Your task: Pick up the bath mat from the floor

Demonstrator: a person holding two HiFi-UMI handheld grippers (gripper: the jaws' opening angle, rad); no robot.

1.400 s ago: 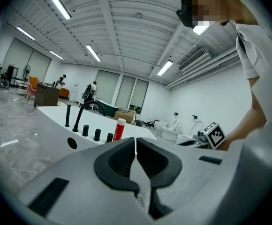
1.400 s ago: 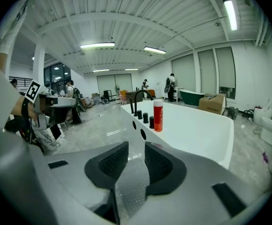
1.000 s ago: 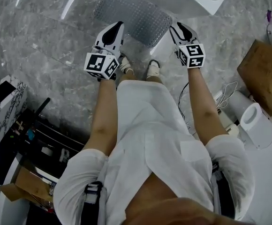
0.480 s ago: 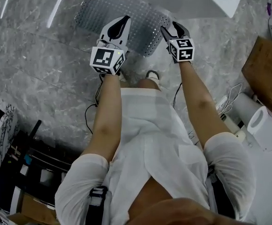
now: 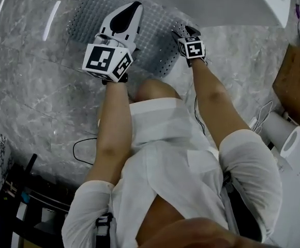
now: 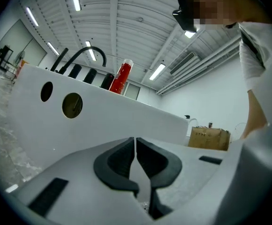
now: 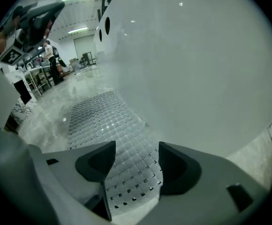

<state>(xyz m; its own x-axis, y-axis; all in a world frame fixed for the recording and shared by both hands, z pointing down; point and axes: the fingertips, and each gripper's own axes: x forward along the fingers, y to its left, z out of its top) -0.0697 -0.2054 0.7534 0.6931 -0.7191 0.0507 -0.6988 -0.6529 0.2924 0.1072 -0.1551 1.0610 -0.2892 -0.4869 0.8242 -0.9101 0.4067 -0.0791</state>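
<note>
The bath mat (image 5: 158, 32) is a grey, see-through sheet of small squares with holes, flat on the marble floor beside the white bathtub (image 5: 227, 4). My left gripper (image 5: 134, 6) hovers over the mat's middle, tilted up at the tub, with its jaws shut (image 6: 135, 146) and nothing between them. My right gripper (image 5: 183, 31) is low at the mat's right end. Its jaws (image 7: 137, 146) are opening, and the mat (image 7: 103, 121) shows through the gap below them, with neither pad touching it.
The tub wall (image 6: 103, 121) rises close ahead, with two round holes, a black faucet (image 6: 82, 55) and a red bottle (image 6: 122, 76) on its rim. A cardboard box (image 5: 297, 81) and a white device (image 5: 295, 149) stand at the right. A cable (image 5: 85, 143) lies on the floor.
Both grippers have moved forward, from the mat's near edge to over the mat. The right one has dropped lower at the mat's right end.
</note>
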